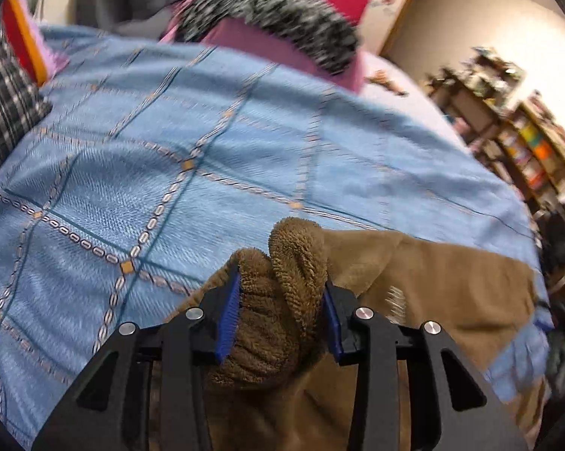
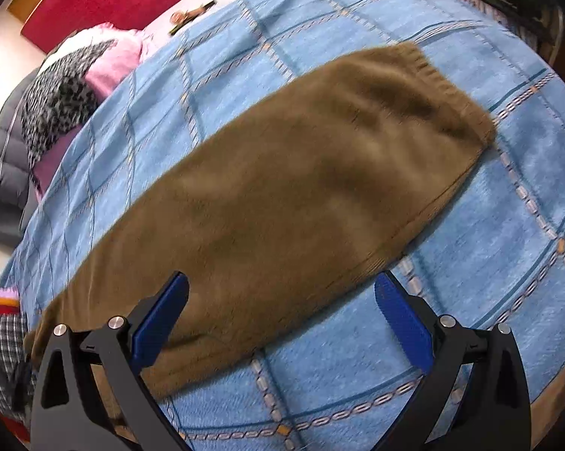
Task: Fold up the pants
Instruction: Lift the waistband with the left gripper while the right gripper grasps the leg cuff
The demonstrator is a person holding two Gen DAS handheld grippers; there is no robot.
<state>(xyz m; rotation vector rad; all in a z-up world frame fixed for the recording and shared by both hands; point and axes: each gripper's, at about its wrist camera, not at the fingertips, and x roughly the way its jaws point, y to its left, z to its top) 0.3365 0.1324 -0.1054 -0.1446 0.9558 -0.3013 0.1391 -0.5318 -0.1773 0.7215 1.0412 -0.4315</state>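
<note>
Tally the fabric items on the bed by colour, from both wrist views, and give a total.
Brown: 1, the brown pants, bunched in the left gripper
Blue: 1, the blue patterned bedspread
Pink: 1, the pink garment
Black and white speckled: 1, the speckled fabric
Dark plaid: 1, the plaid cloth
Total: 5
</note>
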